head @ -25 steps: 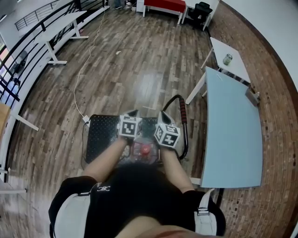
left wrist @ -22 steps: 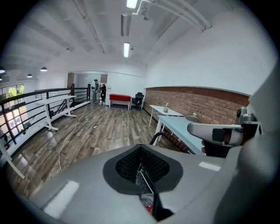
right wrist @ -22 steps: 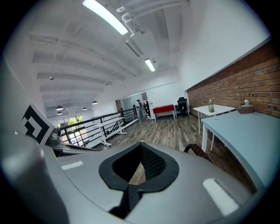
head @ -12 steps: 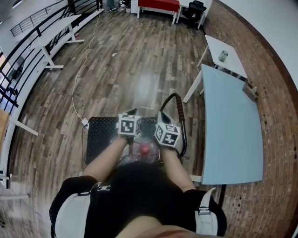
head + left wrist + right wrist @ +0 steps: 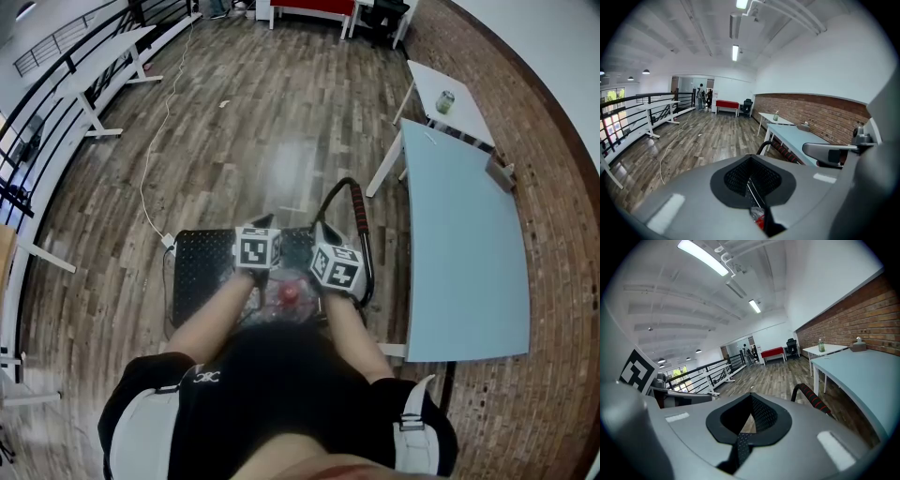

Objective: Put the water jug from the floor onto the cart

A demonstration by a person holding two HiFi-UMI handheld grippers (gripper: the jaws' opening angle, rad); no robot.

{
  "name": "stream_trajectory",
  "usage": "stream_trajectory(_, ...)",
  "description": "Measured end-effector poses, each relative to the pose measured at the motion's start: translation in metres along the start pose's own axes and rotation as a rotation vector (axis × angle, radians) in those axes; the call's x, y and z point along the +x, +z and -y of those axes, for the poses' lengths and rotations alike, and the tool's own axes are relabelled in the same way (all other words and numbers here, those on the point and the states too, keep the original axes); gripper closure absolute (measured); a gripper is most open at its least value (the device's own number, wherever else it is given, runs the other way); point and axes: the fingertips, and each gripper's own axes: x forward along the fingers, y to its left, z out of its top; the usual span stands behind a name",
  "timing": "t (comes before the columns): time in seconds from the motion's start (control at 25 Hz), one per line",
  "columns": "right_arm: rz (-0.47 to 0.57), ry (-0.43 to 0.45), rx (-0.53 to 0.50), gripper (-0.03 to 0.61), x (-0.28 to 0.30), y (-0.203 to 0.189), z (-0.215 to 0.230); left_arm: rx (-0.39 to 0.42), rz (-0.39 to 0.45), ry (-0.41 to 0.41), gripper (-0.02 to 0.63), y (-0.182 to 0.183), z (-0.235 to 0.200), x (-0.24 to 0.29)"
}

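Note:
A clear water jug (image 5: 290,302) with a red cap sits low between my two grippers, just over the near edge of the black cart deck (image 5: 201,266). My body hides most of it. The left gripper (image 5: 266,223) and right gripper (image 5: 321,229) flank the jug's top, both shut with nothing between their own jaws. Whether their sides press on the jug I cannot tell. The left gripper view shows the shut jaws (image 5: 751,185) with a bit of red cap (image 5: 760,220) below. In the right gripper view the gripper (image 5: 749,420) is shut too. The cart handle (image 5: 357,214) rises on the right.
A long light-blue table (image 5: 464,253) stands close to the cart's right. A white table (image 5: 448,98) with a bottle is behind it. A cable (image 5: 155,178) runs over the wood floor on the left, by white desks (image 5: 103,66) and a black railing (image 5: 37,122).
The grippers and jug stay almost in place over the cart's near edge. The head view has tipped a little, so the room has slid upward in the picture.

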Motion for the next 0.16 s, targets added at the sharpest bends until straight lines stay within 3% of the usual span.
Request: stream_trajectory(0.16,0.004,-0.003,0.001,0.565,-0.0007,-0.0031,-0.0014,-0.005,0.001,-0.001,0.612,-0.0005,-0.0009,-0.0008)
